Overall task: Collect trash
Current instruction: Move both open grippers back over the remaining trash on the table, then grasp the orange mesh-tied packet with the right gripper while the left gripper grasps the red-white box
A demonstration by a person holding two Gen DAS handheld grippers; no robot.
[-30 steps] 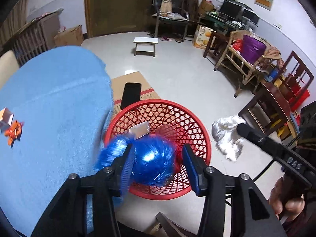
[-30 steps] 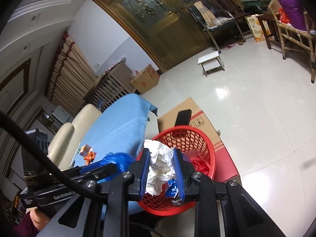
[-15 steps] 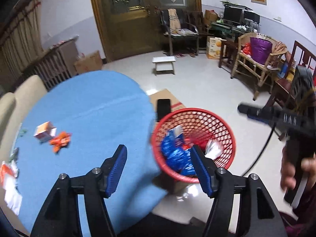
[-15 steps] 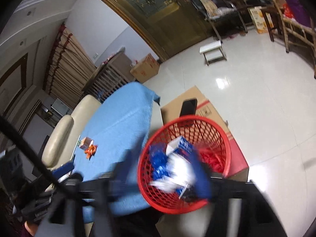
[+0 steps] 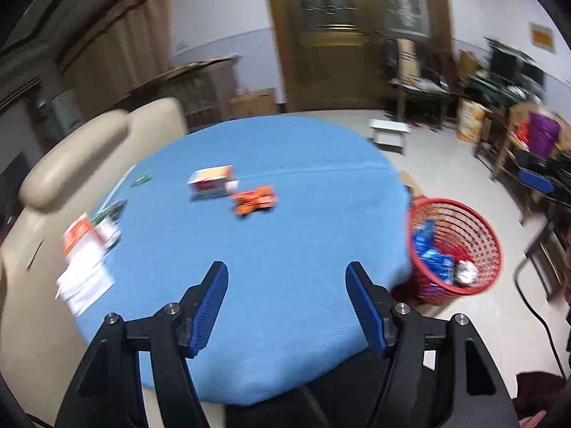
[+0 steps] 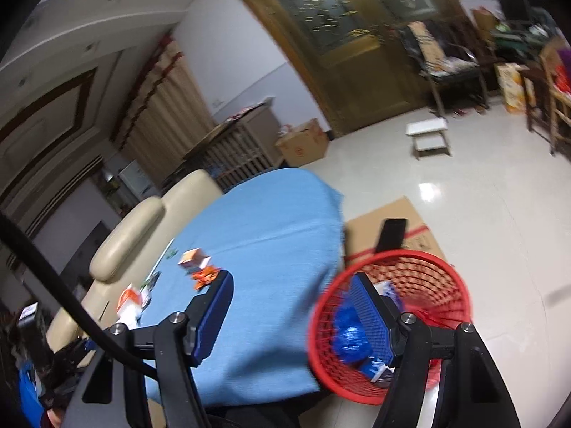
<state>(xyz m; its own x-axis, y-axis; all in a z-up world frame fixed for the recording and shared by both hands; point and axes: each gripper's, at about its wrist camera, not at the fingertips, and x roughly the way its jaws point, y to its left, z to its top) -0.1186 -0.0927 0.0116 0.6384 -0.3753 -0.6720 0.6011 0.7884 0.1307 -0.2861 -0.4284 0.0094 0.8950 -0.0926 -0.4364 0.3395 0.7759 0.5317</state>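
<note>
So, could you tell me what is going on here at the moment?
A person is clearing trash off a blue-covered table with a hand-held claw in each hand. Both the left claw and the right claw are open and empty. Blue wrappers and white paper already lie in the red basket beside the table. A small box, an orange wrapper and some papers remain on the cloth.

text: none legible | boxes, cartons, wall sign: print too blurred

Matt blue cloth over the round table (image 5: 285,249), red plastic mesh basket (image 5: 478,235) beside it, glossy pale tiled floor (image 6: 481,185), flat brown cardboard (image 6: 410,214) behind the basket, smooth cream leather-look chairs (image 5: 89,149)
</note>
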